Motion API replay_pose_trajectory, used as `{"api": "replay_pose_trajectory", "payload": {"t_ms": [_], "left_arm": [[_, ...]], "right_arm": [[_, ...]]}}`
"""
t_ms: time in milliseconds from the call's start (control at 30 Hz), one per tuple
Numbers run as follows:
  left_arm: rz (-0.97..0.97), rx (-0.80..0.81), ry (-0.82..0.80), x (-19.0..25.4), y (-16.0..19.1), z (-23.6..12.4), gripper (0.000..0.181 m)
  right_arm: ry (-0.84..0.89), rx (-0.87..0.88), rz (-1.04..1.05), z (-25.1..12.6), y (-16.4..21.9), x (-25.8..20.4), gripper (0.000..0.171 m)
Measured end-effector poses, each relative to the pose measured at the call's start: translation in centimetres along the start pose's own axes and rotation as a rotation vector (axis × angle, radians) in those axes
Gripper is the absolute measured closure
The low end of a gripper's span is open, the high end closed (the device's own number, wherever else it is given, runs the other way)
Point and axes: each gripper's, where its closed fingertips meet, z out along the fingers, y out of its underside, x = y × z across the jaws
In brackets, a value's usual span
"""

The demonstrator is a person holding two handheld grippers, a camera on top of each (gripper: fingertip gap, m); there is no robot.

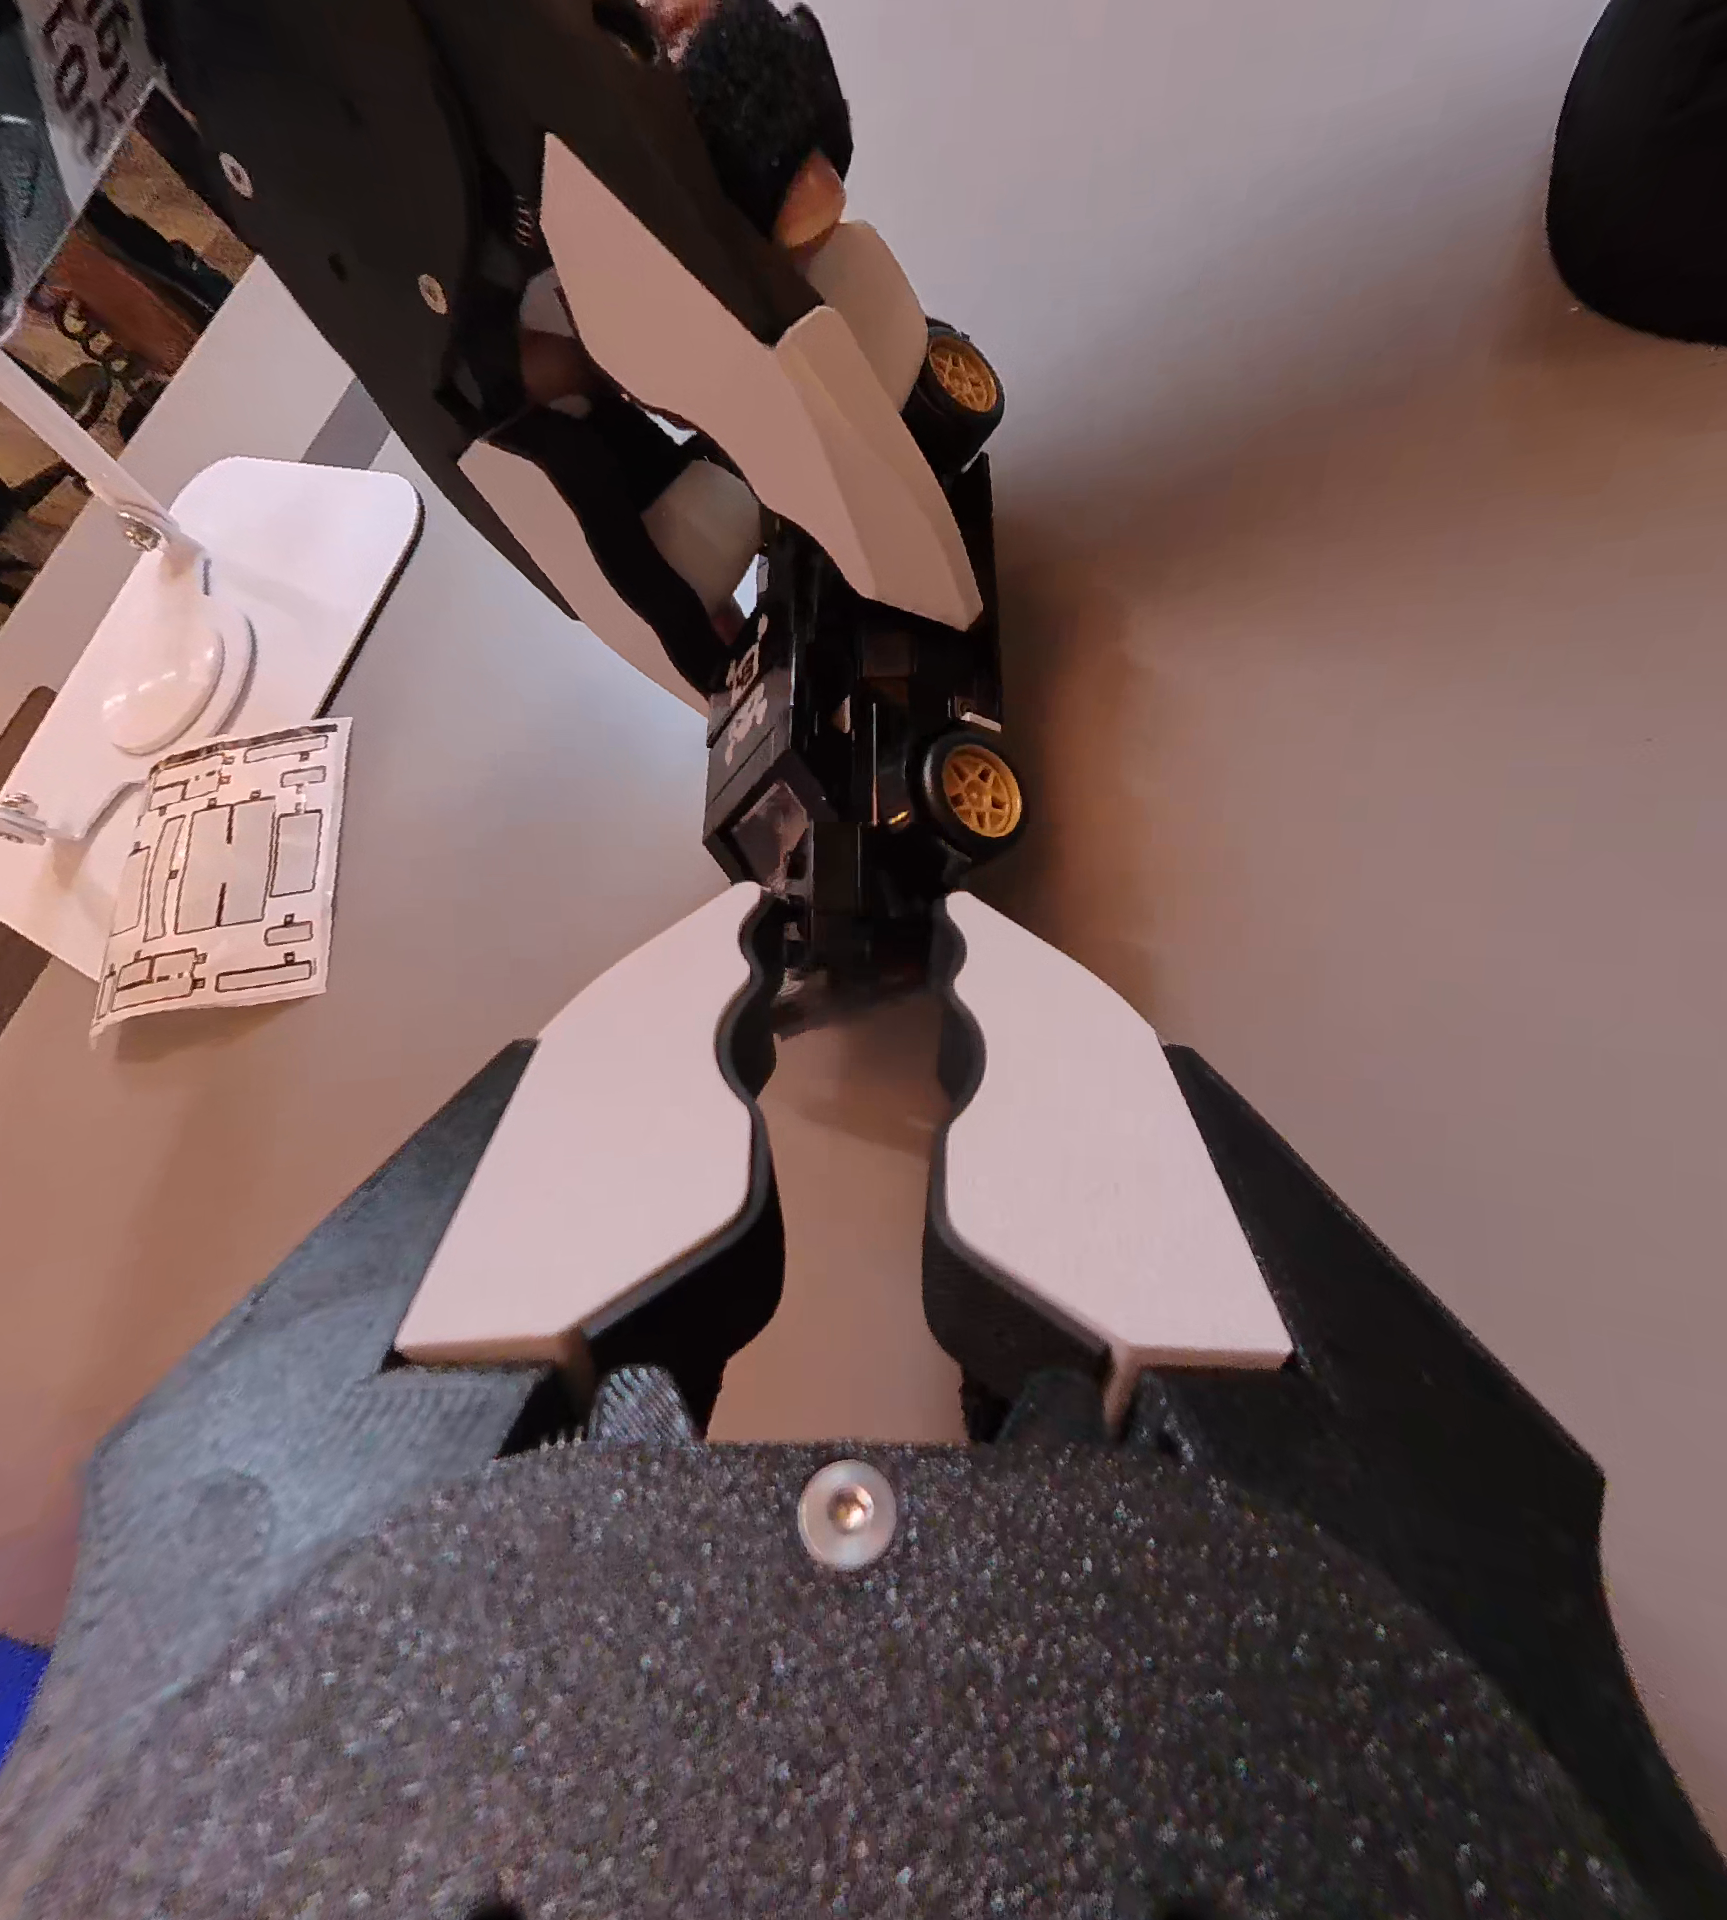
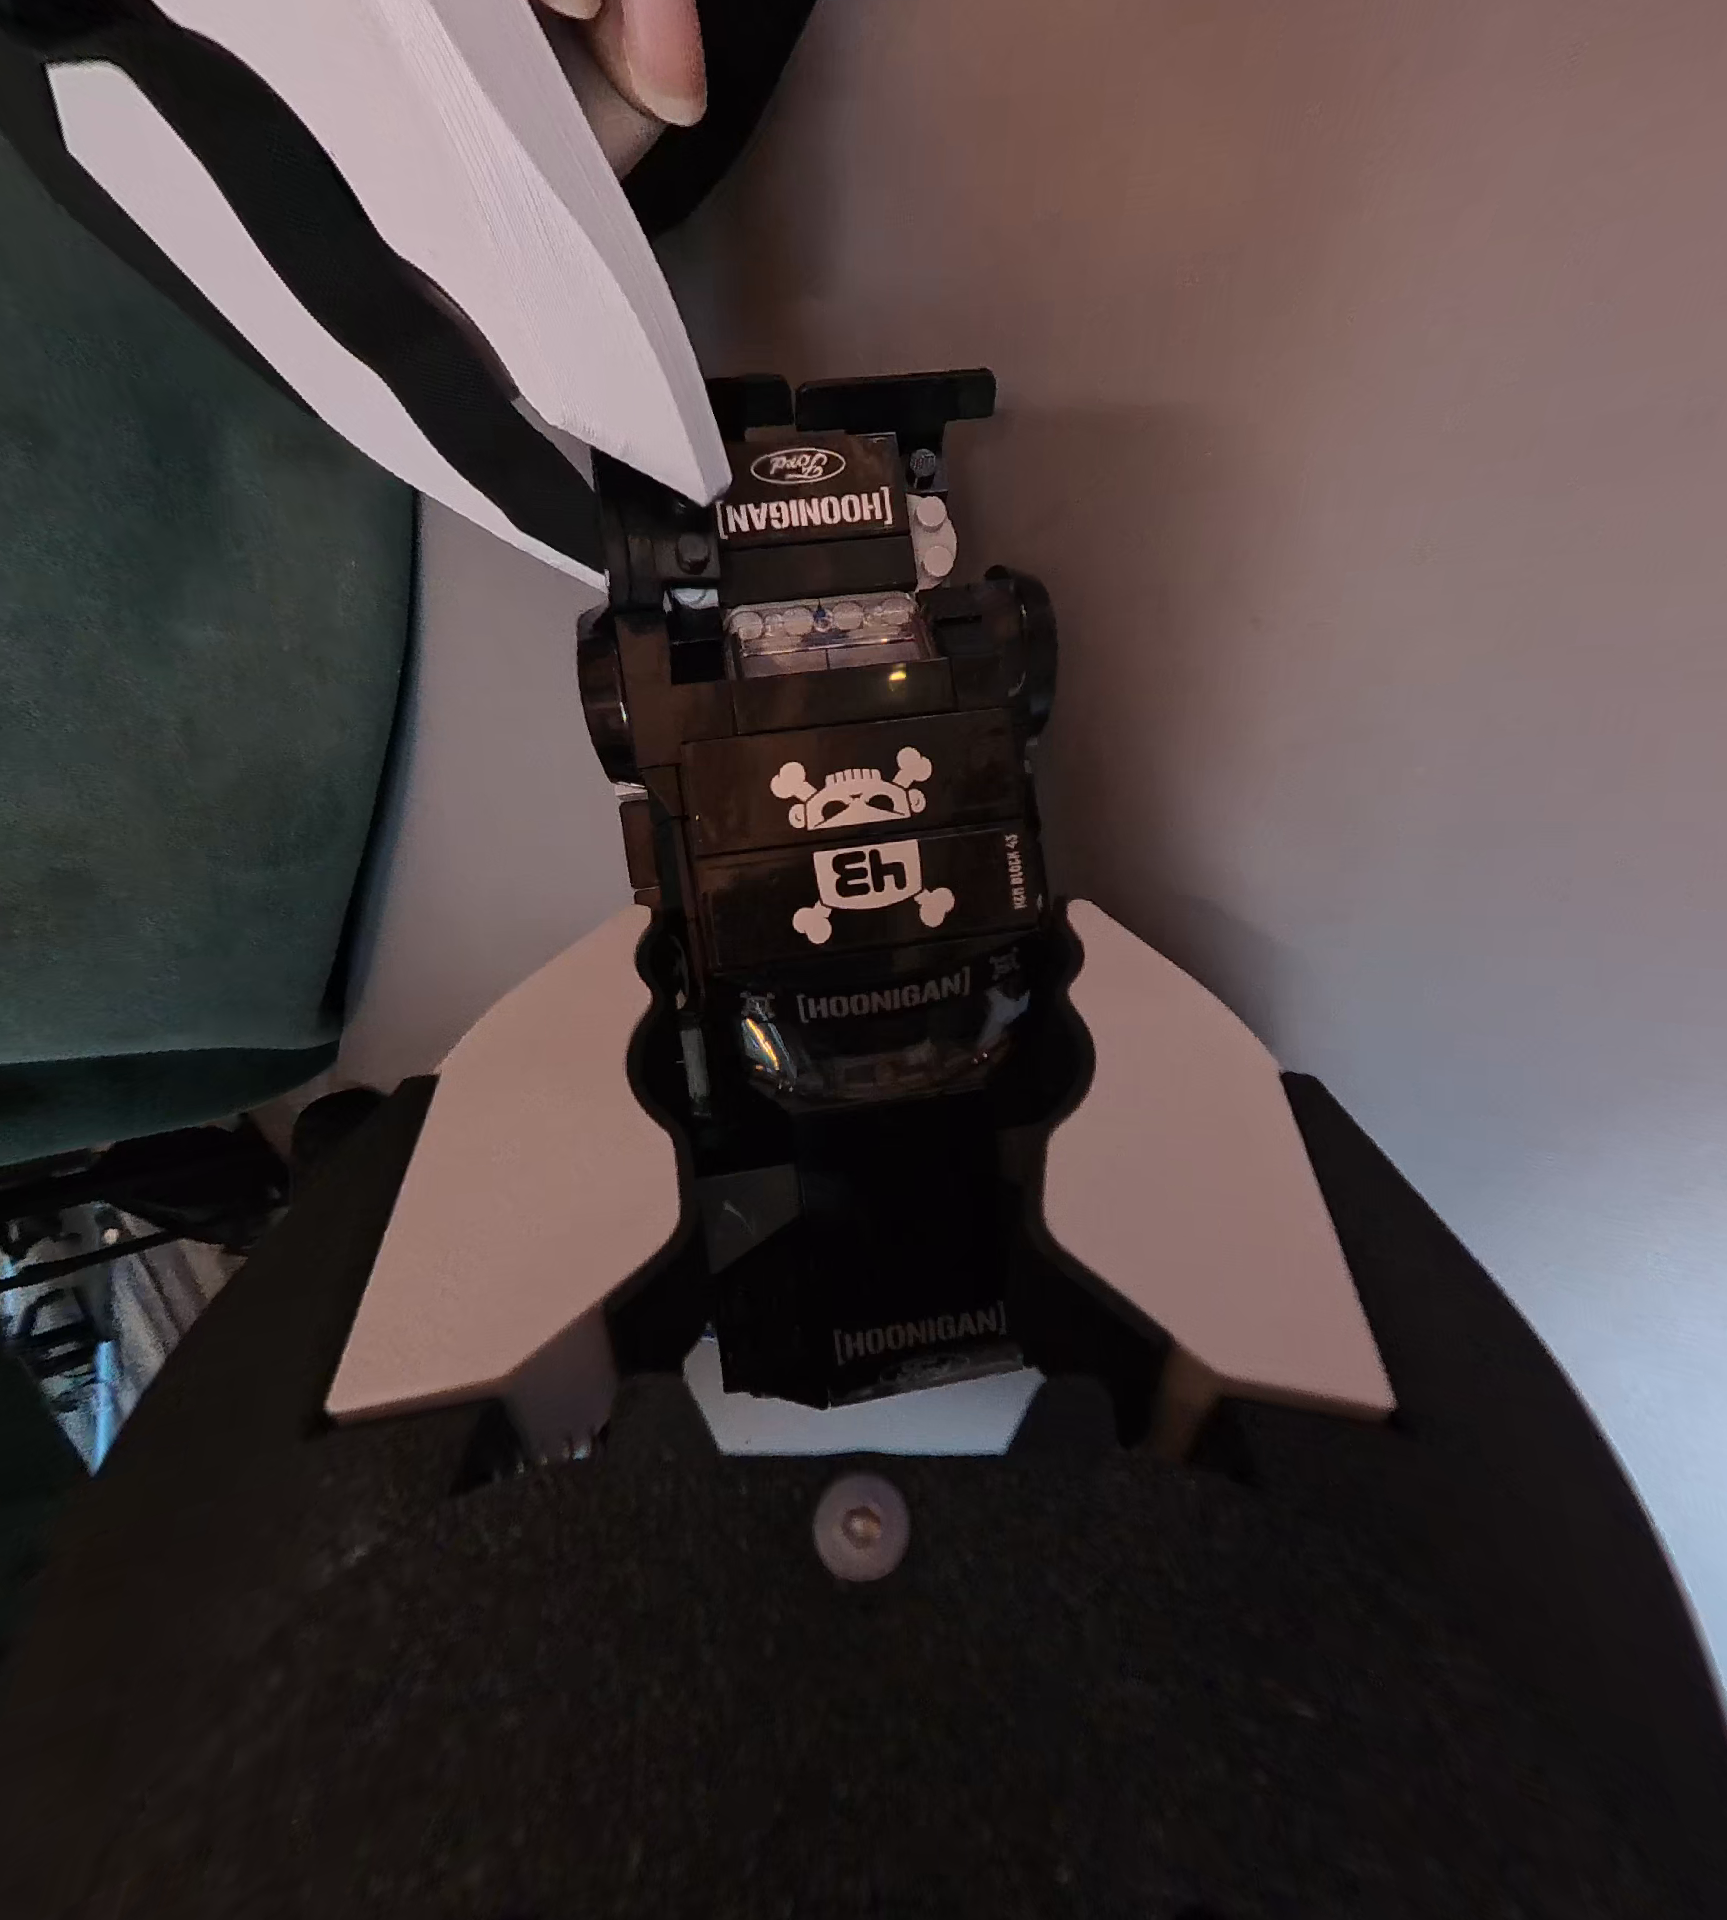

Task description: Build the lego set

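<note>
We see the black toy car (image 2: 854,862) held above the table (image 1: 1358,727), lengthwise between the right gripper (image 2: 859,925), whose jaws clamp its sides. The left gripper (image 1: 848,935) pinches the car's far end, where a sticker sheet (image 1: 225,873) lies well aside.

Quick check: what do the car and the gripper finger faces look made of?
The lego car: hard glossy black plastic, judging by highlights, studs and brick seams; gold wheel hubs in black tyres, possibly rubber. The finger faces: matte white, layered at the edges, probably printed plastic.
</note>
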Motion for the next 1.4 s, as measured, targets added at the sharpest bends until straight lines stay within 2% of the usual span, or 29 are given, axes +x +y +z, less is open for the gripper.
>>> {"api": "replay_pose_trajectory", "payload": {"t_ms": [300, 600, 767, 967, 1067, 1200, 1300, 1400], "left_arm": [[-0.097, 0.133, 0.091, 0.2, -1.4, -1.1, 0.154], [-0.018, 0.186, 0.095, 1.4, -2.1, -1.4, 0.154], [0.004, 0.213, 0.094, 1.8, -2.5, -1.6, 0.154], [0.048, 0.219, 0.067, 1.6, -2.4, -1.9, 0.154], [0.049, 0.207, 0.066, 1.1, -2.0, -1.6, 0.154], [0.013, 0.197, 0.060, -0.5, -1.2, -1.9, 0.154], [-0.025, 0.117, 0.024, -2.4, 0.7, -1.4, 0.154], [-0.119, -0.007, -0.039, -4.6, 2.9, 0.4, 0.154]], "right_arm": [[0.198, 0.016, -0.119, 0.6, 0.7, -0.2, 0.102], [0.489, -0.016, -0.269, 1.6, 1.9, -0.1, 0.102], [0.564, 0.045, -0.273, 1.3, 1.9, -0.3, 0.103], [0.606, 0.286, -0.295, -1.0, -1.0, -4.5, 0.111], [0.655, 0.329, -0.296, -1.1, -1.5, -5.8, 0.112], [0.806, 0.204, -0.300, 0.0, 0.8, -4.8, 0.111], [0.837, 0.171, -0.270, 0.5, 2.5, -4.6, 0.110], [0.892, 0.221, -0.205, -1.3, 4.2, -4.2, 0.112]]}}
